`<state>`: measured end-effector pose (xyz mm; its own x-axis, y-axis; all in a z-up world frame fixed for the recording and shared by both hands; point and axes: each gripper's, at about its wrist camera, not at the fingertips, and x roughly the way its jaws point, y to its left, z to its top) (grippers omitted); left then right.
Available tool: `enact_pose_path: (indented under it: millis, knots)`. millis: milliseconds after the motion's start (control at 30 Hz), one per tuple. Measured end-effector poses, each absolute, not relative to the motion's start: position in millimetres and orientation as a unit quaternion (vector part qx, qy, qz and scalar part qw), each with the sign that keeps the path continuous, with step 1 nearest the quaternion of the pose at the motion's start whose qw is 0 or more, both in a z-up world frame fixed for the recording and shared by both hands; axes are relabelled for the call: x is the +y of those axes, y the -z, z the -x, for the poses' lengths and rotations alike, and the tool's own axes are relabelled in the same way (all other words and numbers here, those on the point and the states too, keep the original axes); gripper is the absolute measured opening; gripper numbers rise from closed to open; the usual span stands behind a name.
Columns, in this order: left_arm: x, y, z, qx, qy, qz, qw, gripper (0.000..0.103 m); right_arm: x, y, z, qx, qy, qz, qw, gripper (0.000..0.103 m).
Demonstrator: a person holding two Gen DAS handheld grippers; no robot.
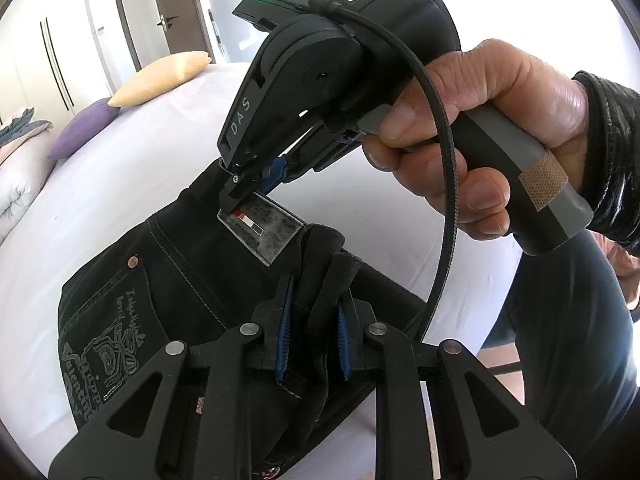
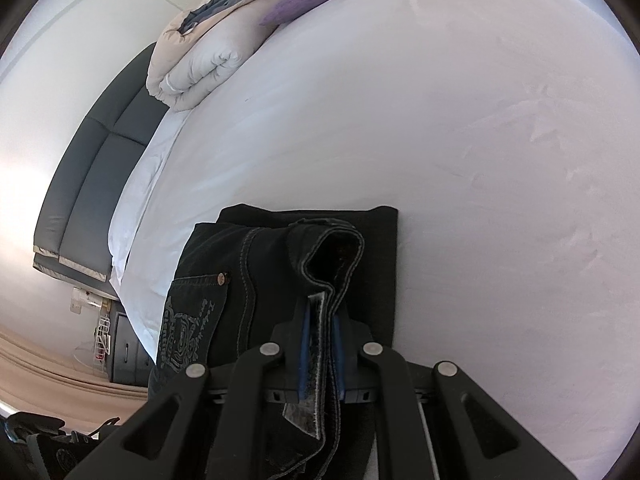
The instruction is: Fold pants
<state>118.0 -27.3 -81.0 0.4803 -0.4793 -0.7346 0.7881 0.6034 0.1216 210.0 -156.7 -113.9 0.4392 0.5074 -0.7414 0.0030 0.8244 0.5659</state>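
Observation:
Black jeans (image 1: 180, 272) lie partly folded on a white bed sheet (image 1: 120, 184), with an embroidered back pocket facing up. My left gripper (image 1: 316, 292) is shut on a bunched fold of the waistband, held between its blue pads (image 1: 283, 336). Just beyond it, a person's hand (image 1: 500, 128) holds my right gripper (image 1: 236, 200), which pinches the waistband beside the grey label (image 1: 264, 232). In the right wrist view, the right gripper (image 2: 322, 312) is shut on the waistband edge, lifting it off the jeans (image 2: 256, 264) over a folded layer.
A yellow pillow (image 1: 164, 76), a purple pillow (image 1: 82, 132) and a rolled duvet (image 2: 200, 64) sit at the bed's far end by the dark headboard (image 2: 92, 184). A bedside cabinet (image 2: 128, 352) stands on the floor. The person's leg (image 1: 560, 340) is close on the right. Bare sheet (image 2: 480, 160) spreads beyond the jeans.

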Motion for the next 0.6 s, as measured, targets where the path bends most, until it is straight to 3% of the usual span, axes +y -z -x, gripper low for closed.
enact_pose_path:
  millis: [333,433,467,500,533,600]
  knots:
    - [-13,90,-125,0.347,0.384,-0.221,0.827,0.021,-173,143,-210,0.509,-0.159,-0.29,0.794,0.017]
    - [1,82,-125,0.363,0.408,-0.183,0.818,0.037,-181,150,-203,0.488,-0.177,-0.32,0.792,0.018]
    - [12,77,-123,0.367,0.421,-0.163,0.813,0.053,-183,151,-200,0.485,-0.178,-0.329,0.791,0.019]
    - [21,72,-121,0.365,0.424,-0.149,0.815,0.06,-184,150,-198,0.483,-0.176,-0.333,0.79,0.02]
    - [30,66,-119,0.363,0.427,-0.136,0.817,0.061,-186,147,-194,0.481,-0.165,-0.331,0.794,0.021]
    - [54,55,-117,0.362,0.432,-0.106,0.819,0.061,-190,138,-185,0.481,-0.123,-0.313,0.809,0.038]
